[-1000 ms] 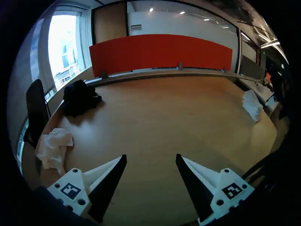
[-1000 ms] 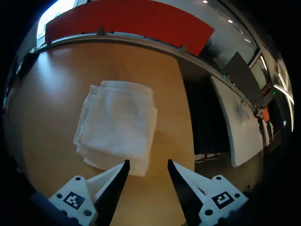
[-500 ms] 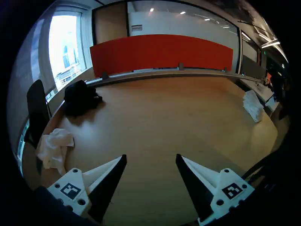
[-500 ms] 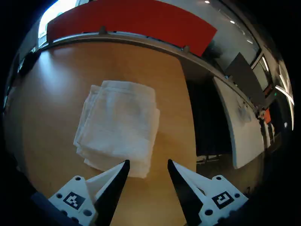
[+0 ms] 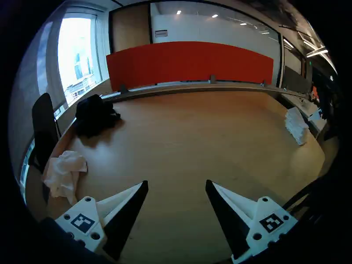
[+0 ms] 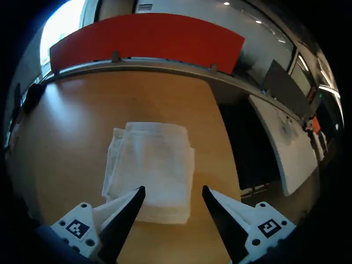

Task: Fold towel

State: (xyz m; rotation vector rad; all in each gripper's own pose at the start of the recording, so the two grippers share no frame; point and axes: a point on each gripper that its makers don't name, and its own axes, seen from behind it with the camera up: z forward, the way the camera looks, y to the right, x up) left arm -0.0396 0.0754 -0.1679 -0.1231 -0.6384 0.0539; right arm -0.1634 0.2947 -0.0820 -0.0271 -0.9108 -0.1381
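Note:
A stack of folded white towels [image 6: 152,169] lies on the wooden table [image 6: 88,119] close to its right edge, straight ahead of my right gripper [image 6: 172,193]. That gripper is open, its fingertips hovering over the stack's near edge with nothing between them. In the left gripper view the same stack [image 5: 295,125] sits far off at the right. A crumpled white towel [image 5: 64,172] lies at the table's left edge. My left gripper [image 5: 176,187] is open above bare tabletop, to the right of the crumpled towel.
A black bag [image 5: 93,115] rests at the table's far left. A red divider panel [image 5: 189,61] runs along the back edge. A dark chair [image 5: 42,127] stands left of the table. Right of the table lies dark floor and a white desk [image 6: 286,149].
The right gripper view has tilted up and drawn back slightly, so the folded stack now sits lower and nearer its fingertips. The left gripper has barely moved.

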